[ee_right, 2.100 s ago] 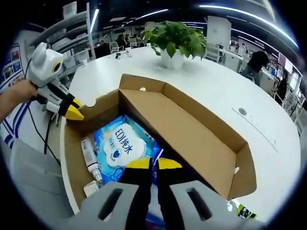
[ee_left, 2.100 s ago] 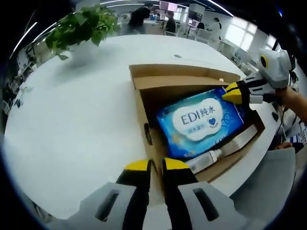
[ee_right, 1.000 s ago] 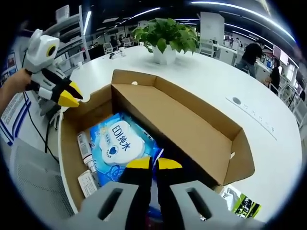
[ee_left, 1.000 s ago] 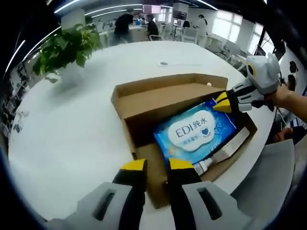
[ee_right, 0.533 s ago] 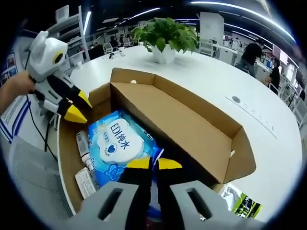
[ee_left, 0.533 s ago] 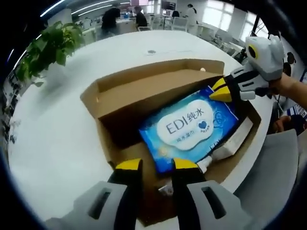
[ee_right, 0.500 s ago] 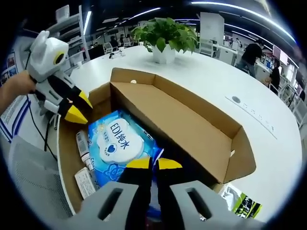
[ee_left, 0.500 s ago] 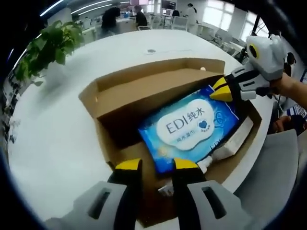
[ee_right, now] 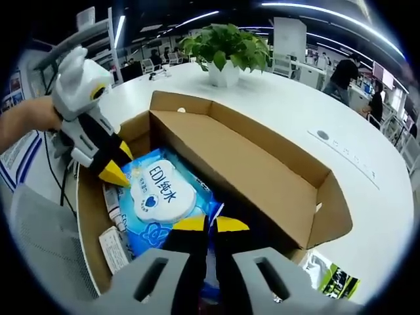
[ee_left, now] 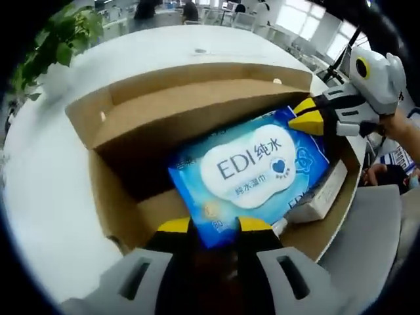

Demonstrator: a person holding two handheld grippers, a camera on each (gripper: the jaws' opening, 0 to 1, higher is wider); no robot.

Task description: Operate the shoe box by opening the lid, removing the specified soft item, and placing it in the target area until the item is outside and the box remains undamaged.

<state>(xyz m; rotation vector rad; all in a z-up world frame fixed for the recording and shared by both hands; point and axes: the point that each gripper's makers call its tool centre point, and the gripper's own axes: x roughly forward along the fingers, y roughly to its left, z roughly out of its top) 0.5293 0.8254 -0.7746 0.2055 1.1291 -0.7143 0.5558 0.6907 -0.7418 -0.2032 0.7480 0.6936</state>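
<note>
The box sits open on a white round table, its lid folded back and standing along the far side. Inside lies a blue pack of wipes marked "EDI", flat, occupying most of the floor of the box. In the left gripper view the left gripper rises from 6 o'clock with its yellow-tipped jaws parted a little, one on each side of the near edge of the pack; whether they touch it cannot be told. The right gripper enters that view at 3 o'clock, tips at the far corner of the pack. In the right gripper view the right gripper has its jaws drawn close together, with only a thin gap, over the pack's near corner; a grip on the pack cannot be confirmed. The left gripper shows there at 9 o'clock, tips down at the pack's edge. A small bottle and a white carton lie beside the pack, against the box wall. A potted plant stands on the table at 12 o'clock, well apart from the box. A hand holds the left gripper.
</note>
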